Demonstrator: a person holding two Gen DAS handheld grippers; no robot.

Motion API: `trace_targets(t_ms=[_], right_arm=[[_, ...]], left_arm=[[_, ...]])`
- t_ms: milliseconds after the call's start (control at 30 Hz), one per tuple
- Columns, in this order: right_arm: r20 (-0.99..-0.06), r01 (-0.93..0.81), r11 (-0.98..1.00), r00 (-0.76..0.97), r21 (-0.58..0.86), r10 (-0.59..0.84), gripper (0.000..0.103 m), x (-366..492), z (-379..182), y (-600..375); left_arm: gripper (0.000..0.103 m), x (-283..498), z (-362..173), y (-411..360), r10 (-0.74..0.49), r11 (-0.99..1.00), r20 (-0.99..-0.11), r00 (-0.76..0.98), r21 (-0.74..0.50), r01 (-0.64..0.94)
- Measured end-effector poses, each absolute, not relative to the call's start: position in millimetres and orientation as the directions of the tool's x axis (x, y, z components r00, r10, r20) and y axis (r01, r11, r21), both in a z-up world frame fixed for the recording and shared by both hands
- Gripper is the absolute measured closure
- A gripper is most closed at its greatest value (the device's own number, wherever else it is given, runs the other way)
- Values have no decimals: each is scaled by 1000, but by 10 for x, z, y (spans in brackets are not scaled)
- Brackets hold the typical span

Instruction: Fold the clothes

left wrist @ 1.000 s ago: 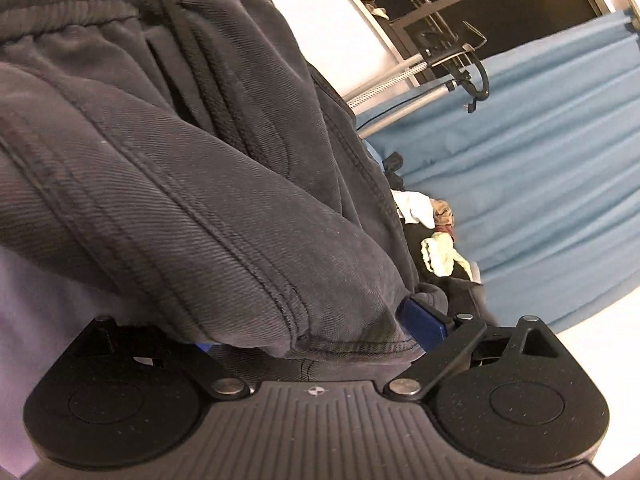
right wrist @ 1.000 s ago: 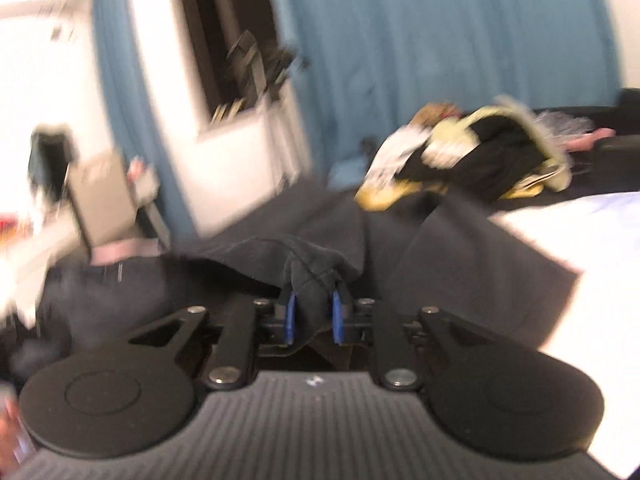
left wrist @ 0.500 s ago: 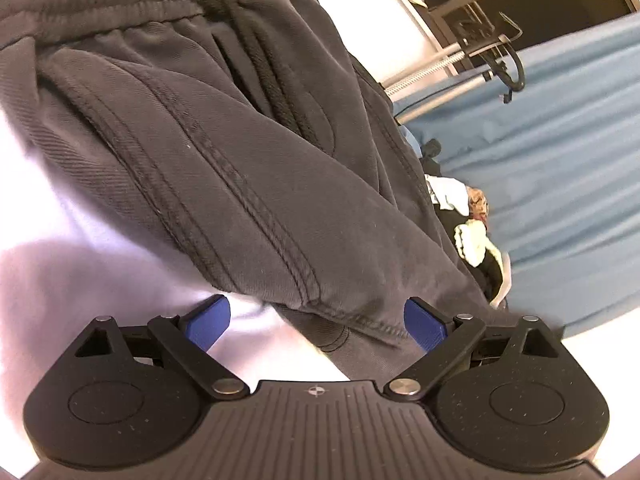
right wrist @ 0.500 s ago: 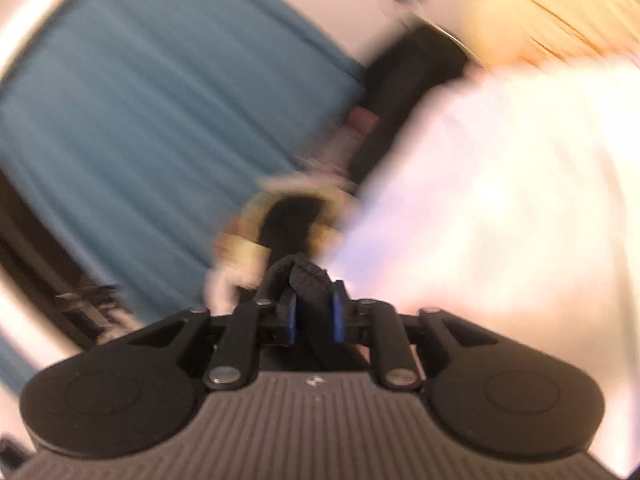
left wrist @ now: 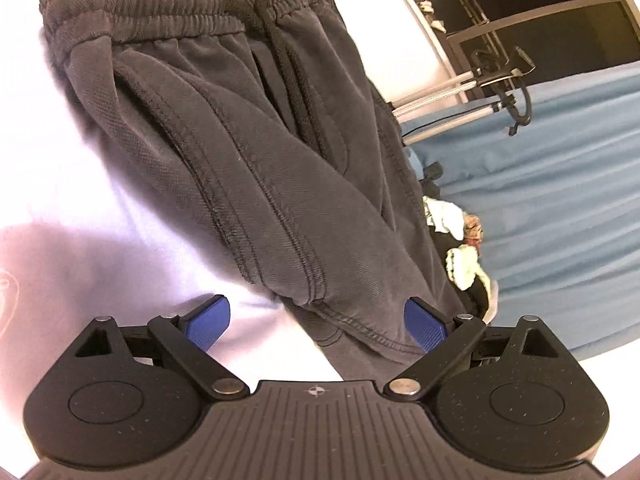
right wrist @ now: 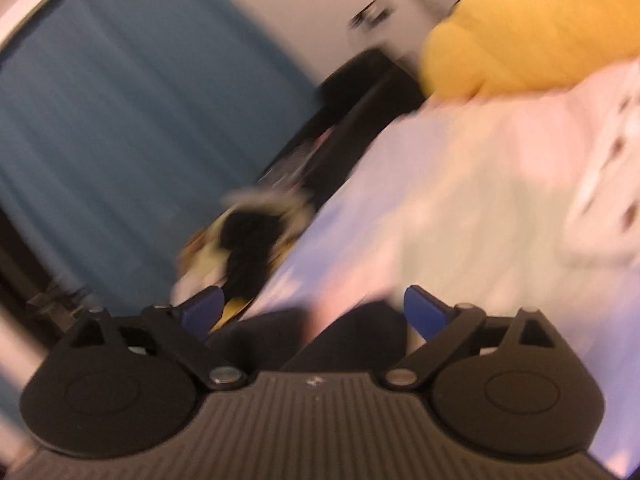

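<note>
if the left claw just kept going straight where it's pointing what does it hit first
Most likely the dark grey sweatpants: their hem lies between the open left claw pads, right ahead on the white bedsheet. Depth is hard to judge, but nothing else stands nearer.

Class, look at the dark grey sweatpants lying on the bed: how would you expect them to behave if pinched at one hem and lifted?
The sweatpants would probably droop and drag, since they already lie in soft folds. Their thick, ribbed-waist fabric looks fairly heavy for cloth. The woven surface seems grippy rather than slippery, so a pinch would likely hold.
</note>
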State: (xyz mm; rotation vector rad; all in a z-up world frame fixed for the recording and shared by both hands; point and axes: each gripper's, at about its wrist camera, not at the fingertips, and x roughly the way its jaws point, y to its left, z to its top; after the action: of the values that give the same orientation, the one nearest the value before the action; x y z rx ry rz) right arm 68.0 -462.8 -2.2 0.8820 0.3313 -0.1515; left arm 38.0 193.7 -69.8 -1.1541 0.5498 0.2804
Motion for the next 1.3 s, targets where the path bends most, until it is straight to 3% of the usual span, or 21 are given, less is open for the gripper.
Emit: trace_targets(t_ms=[100, 200, 367, 467, 533, 700, 833, 933, 1000, 1067, 1167, 1300], right_arm=[[-369, 192, 520, 892, 832, 261, 6, 610, -267, -4354], [-433, 279, 372, 786, 885, 442, 8, 650, -693, -4160], [-572, 378, 484, 739, 789, 356, 12, 909, -853, -4106], [-590, 411, 488, 749, 770, 301, 41, 980, -947, -4133], [-577, 408, 488, 771, 772, 267, 93, 961, -922, -4209], [-381, 270, 430, 903, 862, 198, 97, 726, -528, -4482], [-248, 217, 411, 968, 885, 24, 97, 353, -216, -4868], [-284, 298, 331, 954, 895, -93, 97, 180, -314, -5195], [-354, 373, 259, 928, 891, -120, 97, 128, -491, -5364], [-419, 432, 173, 901, 885, -110, 97, 92, -719, -5468], [-479, 487, 128, 873, 864, -90, 97, 235, -931, -5401], [-488, 497, 210, 867, 842, -96, 97, 240, -846, -5336]], left_arm=[[8, 377, -699, 1928, -76, 398, -557, 827, -777, -487], [8, 368, -706, 1926, -83, 395, -557, 826, -779, -486], [8, 354, -727, 1935, -87, 378, -558, 825, -785, -491], [8, 319, -741, 1965, -80, 361, -560, 825, -788, -499], [8, 281, -755, 1999, -73, 336, -556, 828, -795, -504], [8, 198, -732, 2082, -32, 312, -556, 831, -795, -520], [8, 104, -694, 2172, 4, 286, -546, 838, -802, -524], [8, 24, -698, 2283, 54, 242, -548, 835, -804, -544], [9, -13, -700, 2354, 99, 221, -554, 827, -798, -561], [17, -5, -703, 2404, 129, 214, -570, 811, -783, -584], [36, 49, -728, 2434, 152, 221, -604, 782, -750, -623], [77, 157, -678, 2475, 168, 271, -618, 768, -720, -639]])
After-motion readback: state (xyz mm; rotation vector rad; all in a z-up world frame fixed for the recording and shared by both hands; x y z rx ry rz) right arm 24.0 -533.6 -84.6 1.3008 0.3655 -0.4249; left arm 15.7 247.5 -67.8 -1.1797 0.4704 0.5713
